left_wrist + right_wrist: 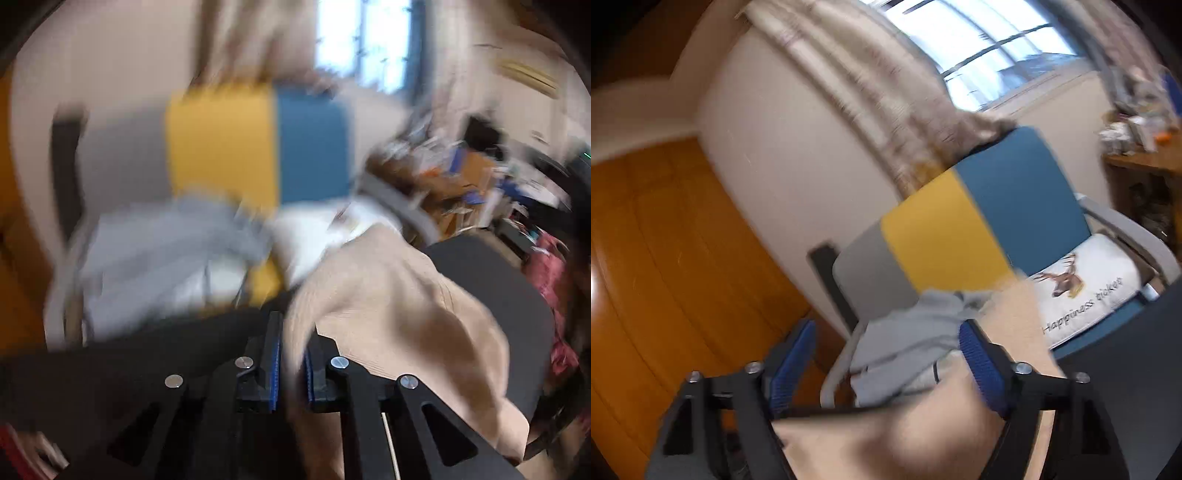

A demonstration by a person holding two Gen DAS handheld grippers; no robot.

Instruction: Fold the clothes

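Left wrist view, heavily smeared: at nine o'clock an orange wooden door (18,229); toward ten, a heap of pale grey clothes (159,258) lying on a seat; at twelve, a chair back (258,147) in yellow and blue panels under a bright window (362,40). At six o'clock the left tongs (293,354), blue pads nearly pressed together and pinching a fold of the beige garment (388,302), which spills from the pinch out to four o'clock over the dark bench (498,280). At three o'clock a cluttered desk (461,177), details unreadable. Right wrist view, tilted: orange door at nine o'clock again; at six the right tongs (886,354) spread wide, nothing pressed by either blue pad (982,365), with the beige garment lying blurred between and below the arms and not gripped. Just beyond, at about twelve of the tongs, the grey clothes on the chair seat; at three o'clock a white cushion (1097,284) with a deer print, resting on the blue seat beside the dark bench edge
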